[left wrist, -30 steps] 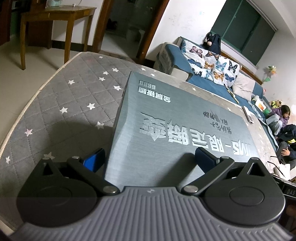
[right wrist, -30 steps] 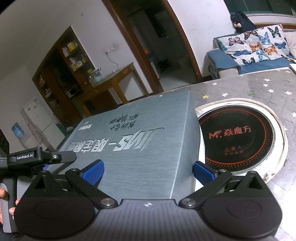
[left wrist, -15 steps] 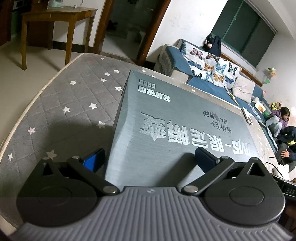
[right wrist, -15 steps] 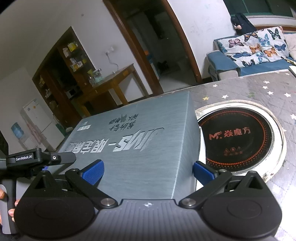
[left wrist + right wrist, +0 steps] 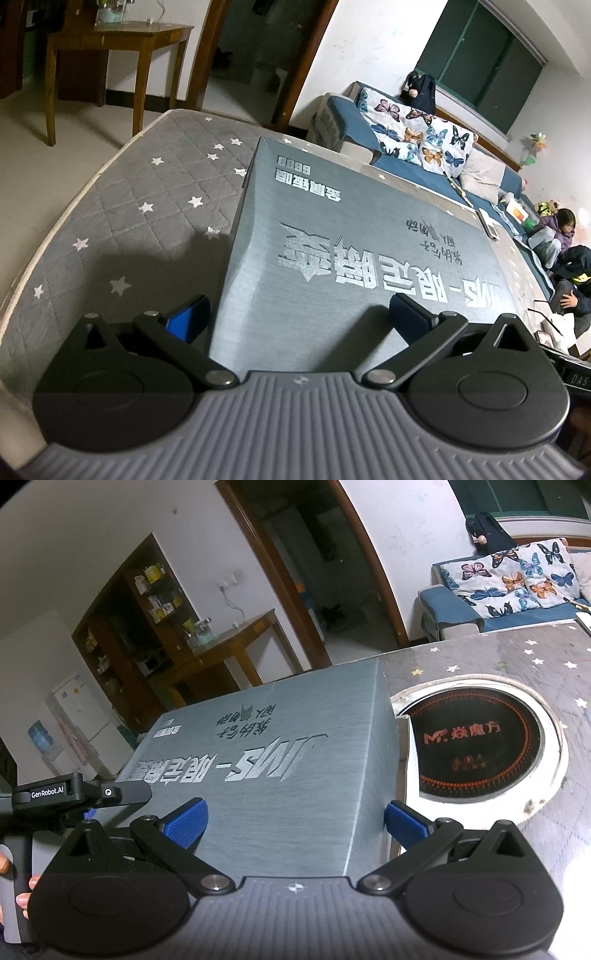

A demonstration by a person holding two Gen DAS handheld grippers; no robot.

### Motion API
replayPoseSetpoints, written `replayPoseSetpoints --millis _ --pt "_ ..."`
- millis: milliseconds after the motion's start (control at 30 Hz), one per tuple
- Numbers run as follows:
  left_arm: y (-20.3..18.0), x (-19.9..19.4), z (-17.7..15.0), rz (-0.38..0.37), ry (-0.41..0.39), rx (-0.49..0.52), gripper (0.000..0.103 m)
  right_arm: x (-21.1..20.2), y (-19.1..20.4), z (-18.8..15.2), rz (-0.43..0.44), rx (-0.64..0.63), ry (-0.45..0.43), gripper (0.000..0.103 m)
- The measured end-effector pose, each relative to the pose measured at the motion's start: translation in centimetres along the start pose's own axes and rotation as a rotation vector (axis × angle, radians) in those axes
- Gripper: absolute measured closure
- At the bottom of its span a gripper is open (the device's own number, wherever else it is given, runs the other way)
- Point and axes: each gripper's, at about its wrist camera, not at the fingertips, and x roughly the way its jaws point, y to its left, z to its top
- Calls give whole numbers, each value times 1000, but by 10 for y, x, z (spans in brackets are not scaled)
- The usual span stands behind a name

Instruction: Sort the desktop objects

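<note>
While both tongs [image 5: 295,317] gape, the box [image 5: 266,775] lies between.

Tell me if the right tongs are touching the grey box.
Cannot tell. In the right wrist view the right tongs straddle the grey box, but no contact or gap shows plainly.

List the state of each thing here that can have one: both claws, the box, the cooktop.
Left claw: open, fingers straddling a corner of the box.
Right claw: open, fingers straddling the box's other near corner.
Large flat grey cardboard box with silver lettering: closed, lying flat on the table.
Round black built-in cooktop: bare, box edge beside it; whether it is on cannot be told.
</note>
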Motion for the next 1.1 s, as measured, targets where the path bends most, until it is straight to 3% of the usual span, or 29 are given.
replayPoseSetpoints --millis 500,1100 --pt "10 -48 -58 -19 -12 10 0 -47 26 -57 -16 -19 -19 0" --pt "13 -51 -90 -53 39 -19 0 -68 29 -86 -52 -42 8 0"
